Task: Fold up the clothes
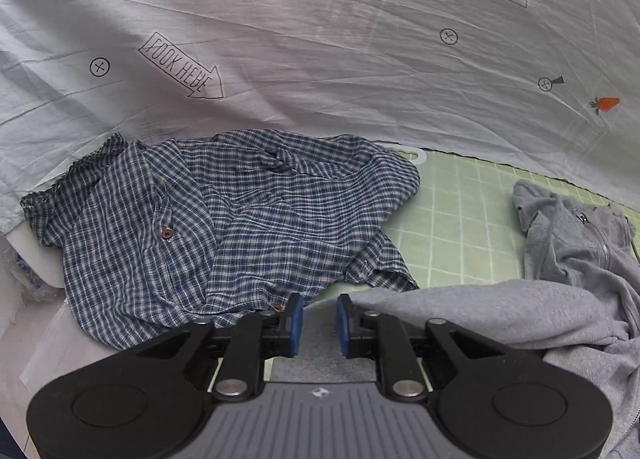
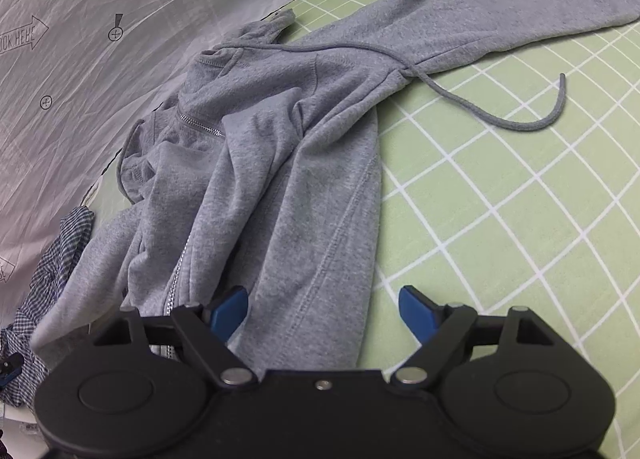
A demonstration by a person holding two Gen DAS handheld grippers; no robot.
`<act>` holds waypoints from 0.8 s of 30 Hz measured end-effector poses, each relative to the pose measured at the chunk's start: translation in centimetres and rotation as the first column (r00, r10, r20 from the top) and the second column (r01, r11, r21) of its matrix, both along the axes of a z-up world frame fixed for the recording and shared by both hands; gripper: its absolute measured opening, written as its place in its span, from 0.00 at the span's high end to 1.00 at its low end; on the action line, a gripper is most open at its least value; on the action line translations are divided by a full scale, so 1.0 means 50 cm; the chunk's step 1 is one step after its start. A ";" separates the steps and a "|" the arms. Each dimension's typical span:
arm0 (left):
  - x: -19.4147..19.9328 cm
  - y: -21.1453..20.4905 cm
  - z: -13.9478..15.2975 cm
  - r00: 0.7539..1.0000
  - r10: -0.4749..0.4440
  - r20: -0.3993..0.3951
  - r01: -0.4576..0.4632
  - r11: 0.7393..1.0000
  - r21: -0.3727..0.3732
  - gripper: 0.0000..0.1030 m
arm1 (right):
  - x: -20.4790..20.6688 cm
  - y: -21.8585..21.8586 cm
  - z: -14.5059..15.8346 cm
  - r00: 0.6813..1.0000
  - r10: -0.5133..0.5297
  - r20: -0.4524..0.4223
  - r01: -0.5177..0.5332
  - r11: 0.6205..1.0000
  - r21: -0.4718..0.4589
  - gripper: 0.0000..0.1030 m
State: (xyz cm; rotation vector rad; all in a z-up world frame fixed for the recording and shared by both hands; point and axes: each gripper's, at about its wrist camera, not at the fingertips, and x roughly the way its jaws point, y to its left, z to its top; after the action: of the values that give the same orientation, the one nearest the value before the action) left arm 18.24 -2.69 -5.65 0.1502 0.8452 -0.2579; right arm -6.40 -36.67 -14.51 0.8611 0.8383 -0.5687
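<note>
A grey zip hoodie [image 2: 280, 163] lies crumpled and unfolded on the bed, one sleeve stretched out; a checked shirt [image 1: 224, 227] lies rumpled just beside it.

The hoodie [image 2: 280, 163] is thick grey fleecy cloth, matt and slightly fuzzy, with a shiny metal zip [image 2: 200, 125] and a woven cord [image 2: 520, 124]. The checked shirt [image 1: 224, 227] is thin, crinkled woven cotton with small glossy reddish buttons [image 1: 165, 234]. Under them the green mat [image 2: 500, 219] looks smooth and faintly sheened. The printed sheet [image 1: 320, 39] behind is light, creased cloth. Both grippers, left [image 1: 319, 324] and right [image 2: 322, 313], are matt black plastic with bright metal pins and blue rubbery pads [image 2: 230, 309].
</note>
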 end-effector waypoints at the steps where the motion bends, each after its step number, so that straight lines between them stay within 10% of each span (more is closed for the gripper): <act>1: -0.007 -0.008 -0.007 1.000 -0.018 -0.012 0.018 1.000 -0.011 0.56 | 0.005 0.000 0.000 1.000 0.005 -0.003 -0.005 1.000 -0.004 0.17; 6: -0.060 -0.047 -0.064 0.990 -0.078 -0.119 0.074 0.996 -0.040 0.49 | 0.029 0.009 -0.001 0.997 0.072 0.009 -0.071 0.997 -0.020 0.32; 10: -0.101 -0.066 -0.078 0.980 -0.139 -0.141 0.138 0.990 -0.018 0.49 | 0.033 0.022 -0.008 0.993 0.119 0.025 -0.119 0.993 -0.009 0.93; 19: -0.145 -0.079 -0.077 0.979 -0.095 -0.178 0.087 0.995 -0.051 0.48 | -0.074 -0.011 0.085 0.989 0.062 0.135 -0.036 0.982 -0.187 0.96; 24: -0.189 -0.114 -0.065 0.976 -0.106 -0.191 0.093 0.993 -0.076 0.48 | -0.153 -0.102 0.118 0.995 -0.094 0.038 0.101 0.933 -0.345 0.94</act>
State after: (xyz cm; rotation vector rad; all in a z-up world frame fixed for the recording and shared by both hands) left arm 8.77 -8.38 -8.88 0.1057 1.0237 -0.3993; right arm -14.05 -41.75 -8.63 0.5851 0.6524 -0.7679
